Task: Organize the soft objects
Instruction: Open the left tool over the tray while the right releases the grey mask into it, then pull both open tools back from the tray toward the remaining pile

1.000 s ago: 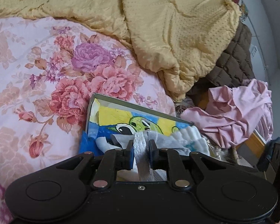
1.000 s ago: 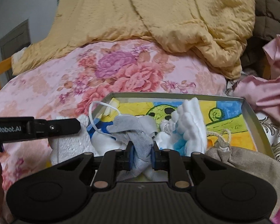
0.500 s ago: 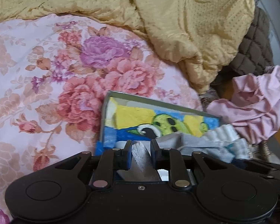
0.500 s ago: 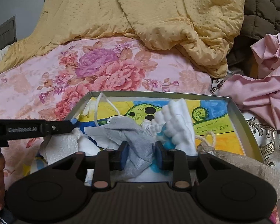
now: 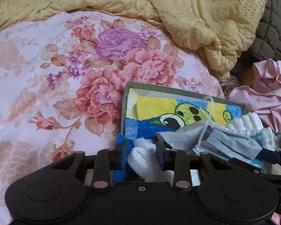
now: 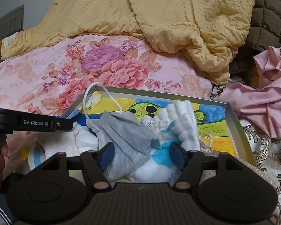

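A metal tray [image 6: 236, 121] with a yellow, blue and green drawing on its floor lies on the flowered bed; it also shows in the left wrist view [image 5: 178, 89]. In it lie a grey face mask [image 6: 125, 136], a white ribbed cloth [image 6: 183, 123] and a white towel [image 5: 146, 159]. My right gripper [image 6: 142, 154] is open, its jaws on either side of the loose mask. My left gripper [image 5: 141, 156] is open around the white towel at the tray's near left corner. The mask [image 5: 232, 146] lies to its right.
A yellow quilt [image 6: 159, 16] is heaped at the back of the bed. A brown quilted cover [image 6: 267, 13] and a pink garment [image 6: 267, 101] lie to the right. A beige drawstring bag [image 6: 206, 144] sits at the tray's near right. The flowered sheet [image 5: 46, 86] spreads left.
Both grippers have opened. The right let go of the grey mask, which now lies in the tray. The left let go of the white towel.
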